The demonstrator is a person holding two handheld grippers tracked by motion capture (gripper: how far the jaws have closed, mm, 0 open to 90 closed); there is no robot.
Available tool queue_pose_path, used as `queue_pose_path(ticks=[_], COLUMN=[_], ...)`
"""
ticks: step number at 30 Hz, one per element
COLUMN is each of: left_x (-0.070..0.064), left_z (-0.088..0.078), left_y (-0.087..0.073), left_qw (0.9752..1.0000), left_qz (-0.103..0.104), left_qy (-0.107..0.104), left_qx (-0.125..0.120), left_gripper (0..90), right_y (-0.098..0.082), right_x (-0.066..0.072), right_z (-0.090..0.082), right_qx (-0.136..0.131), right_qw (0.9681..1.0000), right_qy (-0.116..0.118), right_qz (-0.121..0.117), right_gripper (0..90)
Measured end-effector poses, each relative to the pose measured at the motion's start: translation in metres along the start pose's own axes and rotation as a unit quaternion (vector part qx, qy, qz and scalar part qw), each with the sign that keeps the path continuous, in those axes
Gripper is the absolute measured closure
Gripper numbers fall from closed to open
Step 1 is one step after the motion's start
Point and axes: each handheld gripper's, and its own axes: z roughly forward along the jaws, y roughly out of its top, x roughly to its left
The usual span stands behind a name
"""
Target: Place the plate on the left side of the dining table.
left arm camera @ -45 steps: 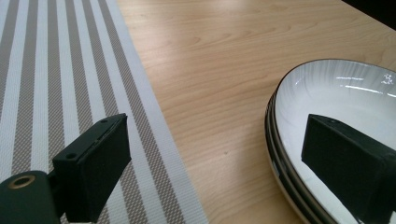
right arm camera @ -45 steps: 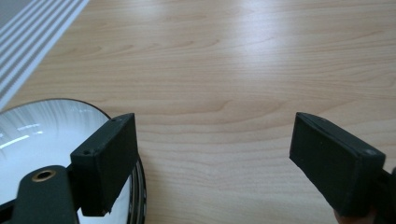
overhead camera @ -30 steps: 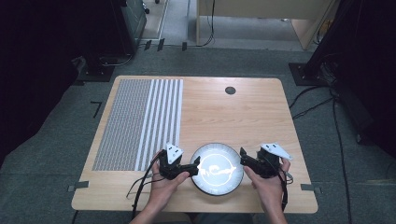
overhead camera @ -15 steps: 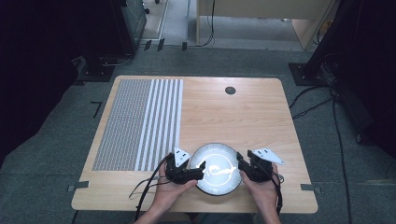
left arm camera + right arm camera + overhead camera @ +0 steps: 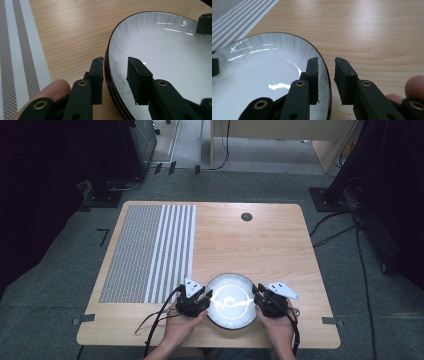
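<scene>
At the table's (image 5: 280, 250) near edge, the plate (image 5: 231, 300) sits between 2 grippers; left gripper (image 5: 115, 75) and right gripper (image 5: 326, 75) have just been closing, straddling opposite rims. Squeeze both evenly, then lift level.

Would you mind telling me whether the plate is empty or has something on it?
Empty. The plate shows a bare, glossy white inside in the high view and both gripper views; nothing lies on it, with gripper jaws straddling its rim at each side.

- Left gripper (image 5: 204, 298) has moved in onto the plate (image 5: 231, 281), jaws just closing astride its left rim.
- Right gripper (image 5: 258, 296) has dropped to the right rim, jaws likewise closing astride it.
</scene>
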Motion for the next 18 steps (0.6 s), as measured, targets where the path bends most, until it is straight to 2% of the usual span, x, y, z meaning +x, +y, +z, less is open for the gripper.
queue_pose_path(ticks=[2, 6, 8, 10, 14, 18], left_x=[0.0005, 0.0012, 0.0008, -0.0006, -0.0036, -0.0023], left_z=[0.0010, 0.0009, 0.0003, 0.0002, 0.0003, -0.0006], left_y=[-0.0009, -0.0019, -0.0021, -0.0027, -0.0043, -0.0043], left_qw=[1.0000, 1.0000, 0.9999, 0.9999, 0.9996, 0.9996], left_qz=[0.006, 0.010, 0.013, 0.016, 0.029, 0.028], left_qy=[-0.001, -0.002, 0.000, 0.002, 0.006, 0.004], left_qx=[0.003, 0.000, -0.001, 0.002, 0.005, 0.003], left_gripper=[71.0, 73.3, 74.3, 73.0, 69.1, 70.0], right_y=[0.0002, 0.0000, -0.0007, -0.0007, 0.0000, -0.0004], right_x=[-0.0024, -0.0034, -0.0039, -0.0037, -0.0021, -0.0024], right_z=[-0.0015, -0.0011, -0.0008, -0.0017, -0.0051, -0.0070], right_qx=[-0.003, 0.005, 0.013, 0.021, 0.027, 0.028], right_qw=[0.9998, 0.9998, 0.9994, 0.9989, 0.9988, 0.9985], right_qy=[0.005, 0.007, 0.011, 0.012, 0.003, 0.003], right_qz=[0.021, 0.020, 0.029, 0.041, 0.040, 0.047], right_gripper=[76.3, 79.9, 82.3, 83.2, 83.9, 83.9])
